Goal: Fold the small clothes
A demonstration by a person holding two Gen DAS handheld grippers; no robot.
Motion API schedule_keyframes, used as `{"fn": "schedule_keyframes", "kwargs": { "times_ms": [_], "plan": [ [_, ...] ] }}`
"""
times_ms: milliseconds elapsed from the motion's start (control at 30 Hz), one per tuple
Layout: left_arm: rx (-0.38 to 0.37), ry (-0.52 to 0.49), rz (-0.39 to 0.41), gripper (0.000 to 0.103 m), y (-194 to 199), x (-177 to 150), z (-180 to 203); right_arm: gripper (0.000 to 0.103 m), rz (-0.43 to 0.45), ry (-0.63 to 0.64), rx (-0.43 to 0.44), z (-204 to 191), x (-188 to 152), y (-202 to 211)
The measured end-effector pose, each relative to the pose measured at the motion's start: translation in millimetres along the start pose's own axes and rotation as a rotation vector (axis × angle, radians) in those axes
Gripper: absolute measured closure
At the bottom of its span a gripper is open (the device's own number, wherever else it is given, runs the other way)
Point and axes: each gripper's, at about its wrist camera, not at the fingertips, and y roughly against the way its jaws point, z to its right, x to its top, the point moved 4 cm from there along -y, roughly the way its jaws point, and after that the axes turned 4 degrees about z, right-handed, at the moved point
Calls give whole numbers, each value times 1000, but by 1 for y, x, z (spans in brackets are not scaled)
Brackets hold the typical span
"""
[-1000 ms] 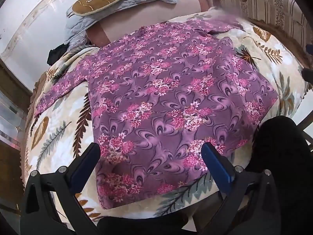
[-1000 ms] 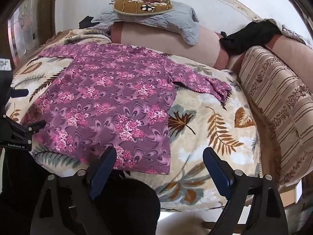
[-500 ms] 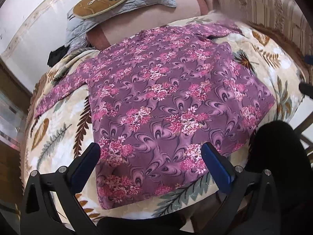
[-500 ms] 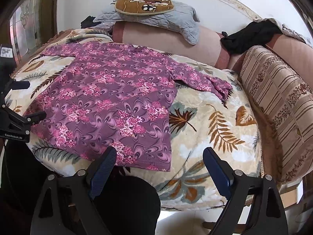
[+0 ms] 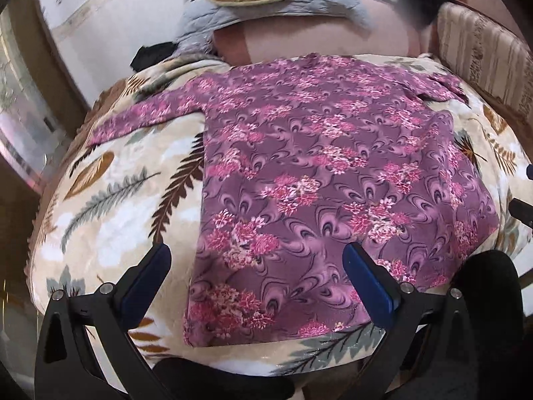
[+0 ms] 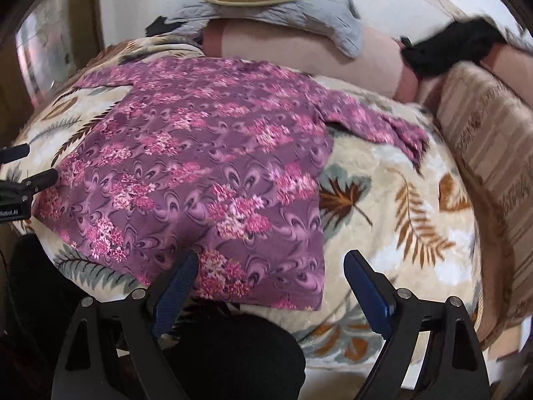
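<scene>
The purple floral shirt (image 5: 333, 166) lies spread flat on the leaf-print blanket (image 5: 110, 200) of a bed, collar away from the person and hem toward them, so its long axis runs straight ahead of both grippers, with 1 sleeve out to each side. The left sleeve (image 5: 146, 116) stretches away to the left, well apart from the left gripper (image 5: 256, 260), whose jaws stand wide apart and empty above the hem's left corner. The right gripper (image 6: 269, 266) also has its jaws apart, holding nothing, and straddles the hem's right corner. The right sleeve (image 6: 376, 123) trails off toward the striped cushion (image 6: 493, 153). Each gripper seems nearest its own hem corner, so a lengthwise fold toward the collar looks likely.
</scene>
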Motion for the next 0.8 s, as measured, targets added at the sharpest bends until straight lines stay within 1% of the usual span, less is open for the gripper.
{"fn": "schedule_keyframes", "kwargs": {
  "times_ms": [100,200,367,533,800],
  "plan": [
    [-12,39,-18,0,-4,1,-3,13,25,1,-2,5,6,4],
    [-19,53,-35,0,-8,1,-3,13,33,-47,5,17,10,4],
    [-22,35,-47,0,-9,0,8,13,36,-89,-12,32,11,1],
    [-35,34,-64,0,-13,1,13,12,38,-80,-25,33,8,-1],
    [-42,25,-78,0,-18,3,18,12,31,-85,-15,34,3,-5]
  ]
}}
